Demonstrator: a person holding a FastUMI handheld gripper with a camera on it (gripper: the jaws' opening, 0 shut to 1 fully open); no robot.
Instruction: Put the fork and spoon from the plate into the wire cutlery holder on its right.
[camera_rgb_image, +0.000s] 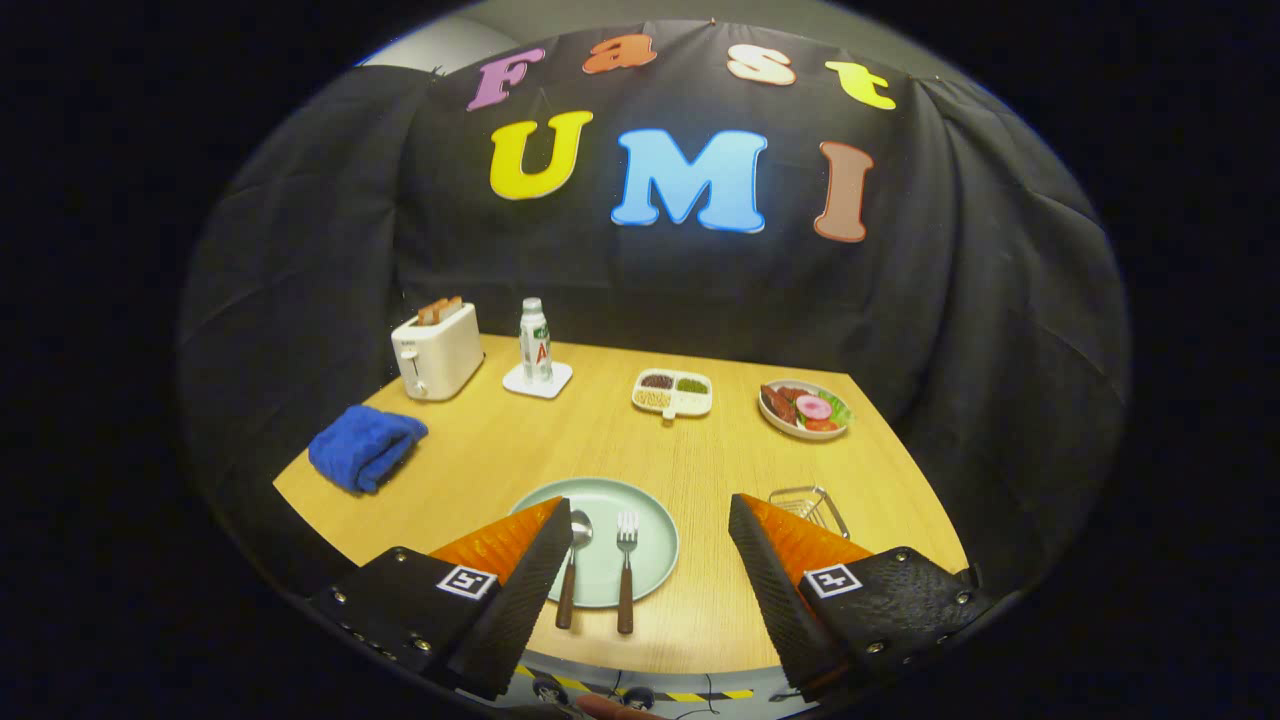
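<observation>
A pale green plate (650, 520) lies on the wooden table near its front edge. On it rest a spoon (573, 570) and a fork (626, 570), side by side, both with dark wooden handles pointing toward me over the plate's rim. The spoon lies just beside my left finger (530, 590). The wire cutlery holder (808, 507) stands right of the plate, partly hidden behind my right finger (775, 580). My gripper (650, 515) hangs above the front of the table, open wide, with nothing between its fingers; fork and spoon show in the gap below.
At the table's back stand a white toaster (436, 350) with toast, a bottle (535, 342) on a white coaster, a divided dish of beans (672, 392) and a plate of food (805, 409). A blue cloth (365, 446) lies at the left.
</observation>
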